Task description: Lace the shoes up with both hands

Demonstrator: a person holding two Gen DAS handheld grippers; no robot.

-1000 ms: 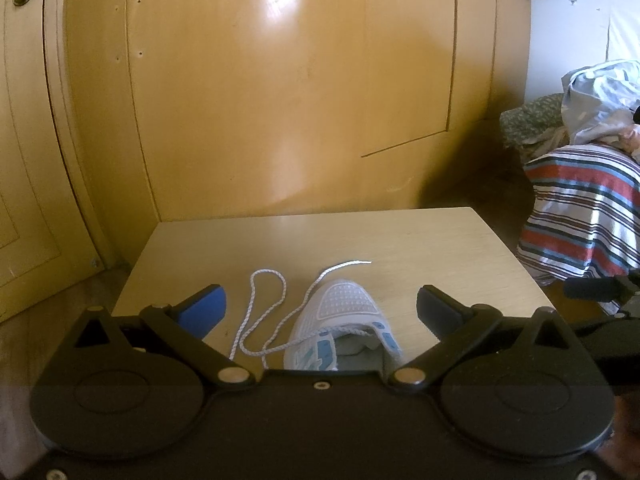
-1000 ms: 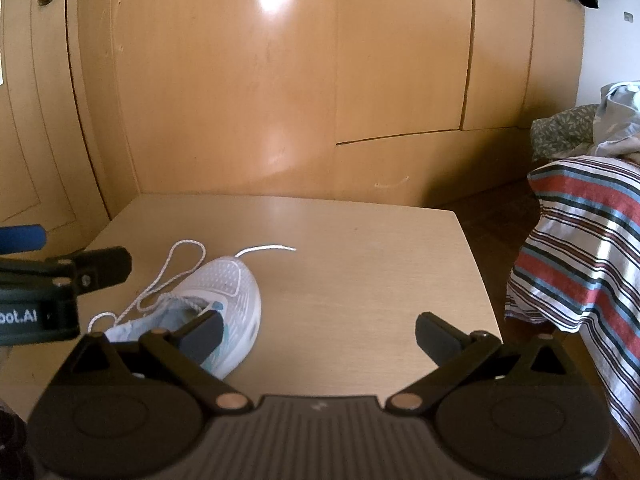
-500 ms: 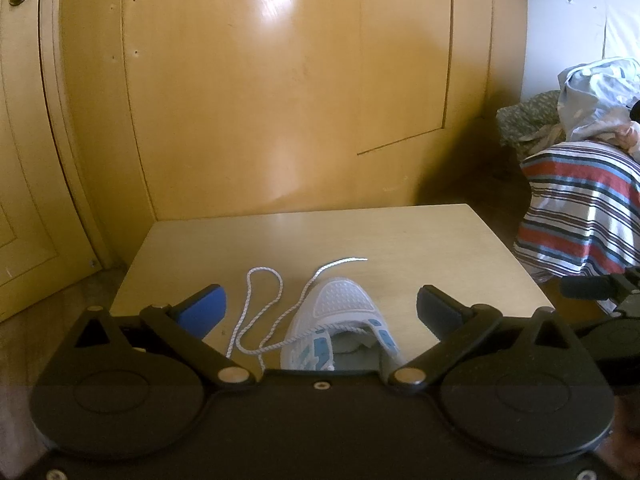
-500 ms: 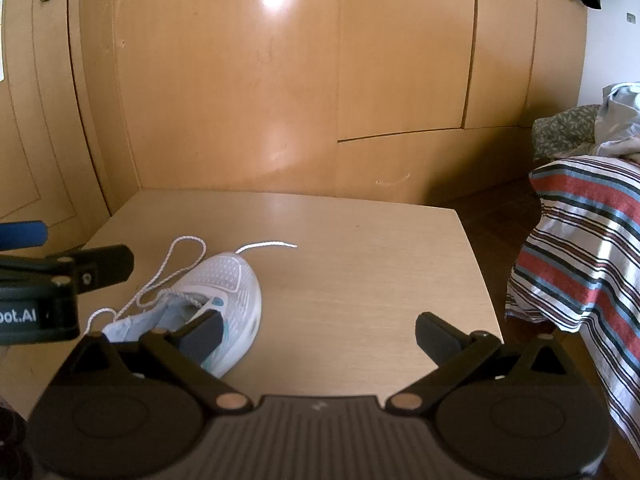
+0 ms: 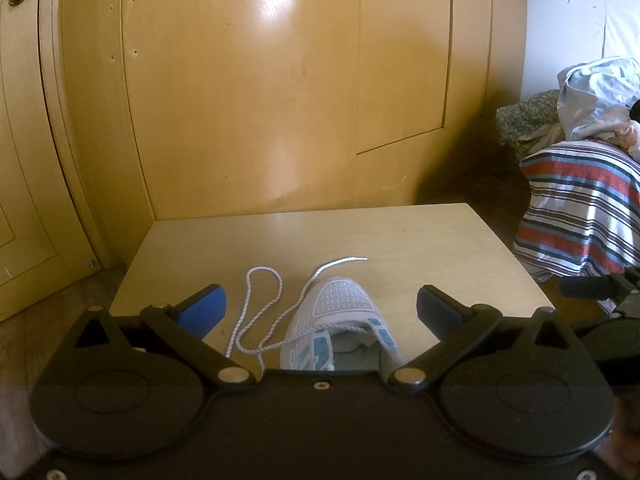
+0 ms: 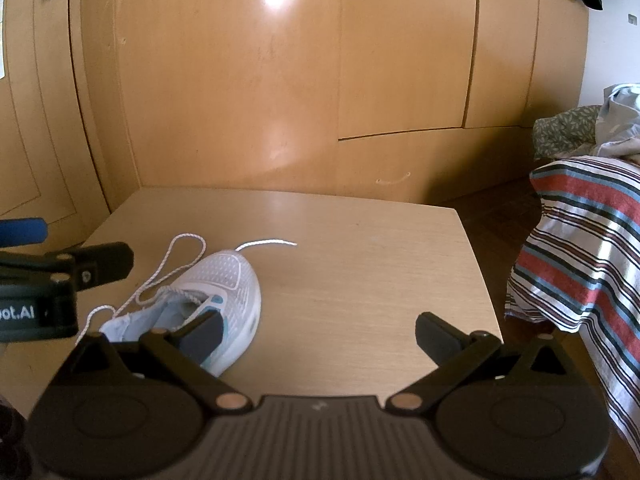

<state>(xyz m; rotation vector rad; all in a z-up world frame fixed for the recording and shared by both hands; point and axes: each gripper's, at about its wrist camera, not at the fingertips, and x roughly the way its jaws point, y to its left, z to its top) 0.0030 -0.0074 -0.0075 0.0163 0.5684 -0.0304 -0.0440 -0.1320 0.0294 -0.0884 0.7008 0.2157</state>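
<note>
Going left to right: the left gripper (image 5: 320, 312) was spread wide with nothing in it, and over the last second it had barely drifted, just hanging above the heel end of the white shoe (image 5: 340, 320) on the wooden table (image 5: 400, 236). The lace (image 5: 260, 308) hadn't shifted either, one loop flopped on the tabletop left of the shoe and the other end trailing past the toe. Over on the right, the right gripper (image 6: 318, 334) was equally wide and empty beside the shoe, so I'd say the actual lacing hadn't started yet.
</note>
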